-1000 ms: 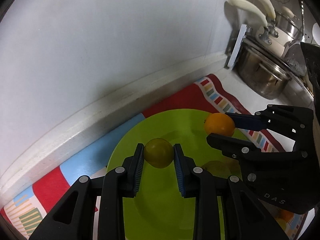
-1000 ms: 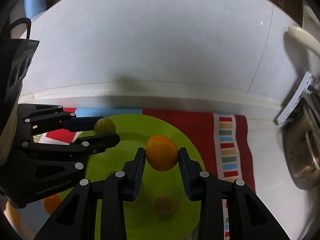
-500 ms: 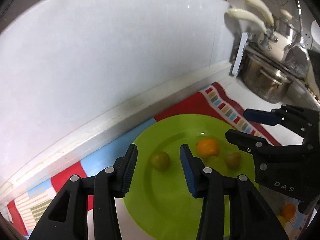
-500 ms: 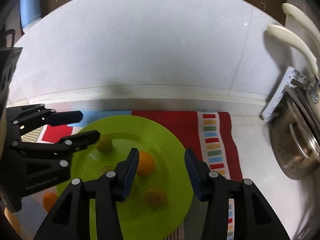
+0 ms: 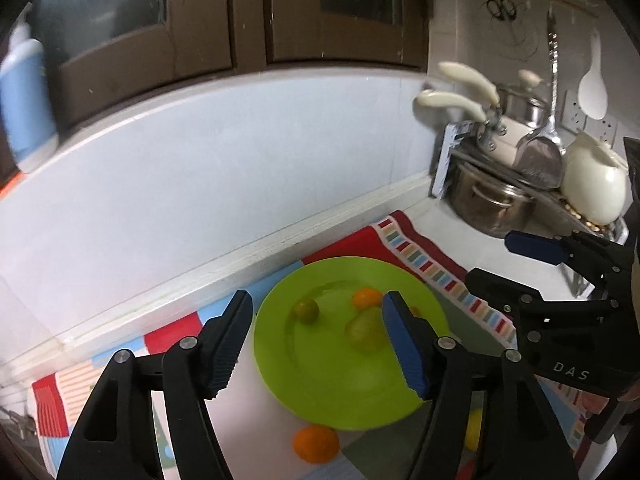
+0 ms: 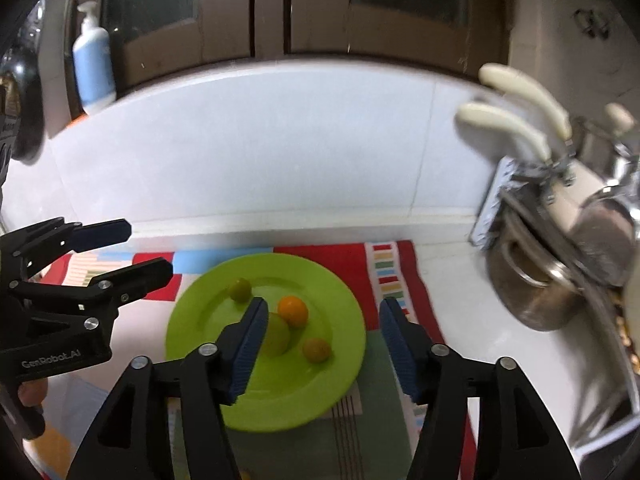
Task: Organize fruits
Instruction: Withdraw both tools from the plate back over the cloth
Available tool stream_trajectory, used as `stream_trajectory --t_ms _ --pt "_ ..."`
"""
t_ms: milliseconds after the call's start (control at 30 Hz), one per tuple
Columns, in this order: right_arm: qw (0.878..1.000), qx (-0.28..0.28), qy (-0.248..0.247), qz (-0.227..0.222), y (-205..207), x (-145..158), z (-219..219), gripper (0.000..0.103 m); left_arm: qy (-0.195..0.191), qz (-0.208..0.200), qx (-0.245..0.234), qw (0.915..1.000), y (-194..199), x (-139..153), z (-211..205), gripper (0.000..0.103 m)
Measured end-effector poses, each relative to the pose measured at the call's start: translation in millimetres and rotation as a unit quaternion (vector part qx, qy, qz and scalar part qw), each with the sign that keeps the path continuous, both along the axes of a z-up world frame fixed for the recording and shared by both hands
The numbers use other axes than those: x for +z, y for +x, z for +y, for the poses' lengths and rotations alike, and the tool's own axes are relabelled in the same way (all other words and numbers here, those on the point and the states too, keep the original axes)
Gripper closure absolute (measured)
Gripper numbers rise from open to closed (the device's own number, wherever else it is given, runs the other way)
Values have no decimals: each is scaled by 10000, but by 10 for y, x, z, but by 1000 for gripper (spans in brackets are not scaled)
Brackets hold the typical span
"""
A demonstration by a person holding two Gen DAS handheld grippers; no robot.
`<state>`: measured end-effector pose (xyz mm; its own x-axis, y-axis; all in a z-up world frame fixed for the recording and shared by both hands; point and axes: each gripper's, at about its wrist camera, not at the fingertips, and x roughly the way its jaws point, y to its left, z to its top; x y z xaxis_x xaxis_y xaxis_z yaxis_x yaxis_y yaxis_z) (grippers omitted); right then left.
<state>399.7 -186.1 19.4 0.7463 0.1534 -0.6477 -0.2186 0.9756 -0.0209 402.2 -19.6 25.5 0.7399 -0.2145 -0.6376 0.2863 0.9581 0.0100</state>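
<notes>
A: What's around the round lime-green plate (image 6: pixel 340 380)?
B: A striped multicoloured mat (image 6: pixel 390 276), steel pot (image 5: pixel 490 204) right. Fruits (image 6: pixel 293 311) lie on it.
A: Grippers?
B: Left hand-held gripper (image 5: pixel 316 344), "GenRobot.AI", and right hand-held gripper (image 6: pixel 320 346), "DAS", just opened, empty.

Four fruits (image 6: pixel 293 311) on green plate (image 6: pixel 344 368)

Glossy plastic plate (image 6: pixel 344 344); shiny steel pot (image 5: pixel 490 204).

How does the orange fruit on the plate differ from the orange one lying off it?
The orange fruit on the plate sits inside the green plate beside a pear; the orange fruit off the plate rests on the mat, nearer the camera, and looks bigger. Both are round, orange, and untouched.
</notes>
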Motion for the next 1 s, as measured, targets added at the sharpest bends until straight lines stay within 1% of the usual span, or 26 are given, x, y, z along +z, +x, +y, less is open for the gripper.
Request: stream_trajectory --t_ms 133,233,400,500,633,800,1000 --pt "9996 -88 -99 -240 -303 158 0 35 -10 -136 -8 9999 -264 117 40 31" --pt "9992 -166 -108 -356 -509 239 -9 33 46 -254 -13 9997 -463 180 48 29" --pt "9984 -310 -55 -460 -804 292 -57 31 106 -418 -28 9991 -775 240 41 24" --pt "9978 -408 -82 -524 -966 320 -97 31 69 -455 -22 9989 -913 264 43 21" --pt "9962 -567 -259 -604 -1169 339 -139 28 71 -480 -22 9988 -1096 270 26 19" --pt "9946 -665 -437 -669 -1400 326 -184 28 104 -421 -87 9990 -1298 212 -8 15" --pt "9943 -712 -608 -517 -1612 188 -217 28 96 -65 -101 9999 -1437 -6 -23 15"
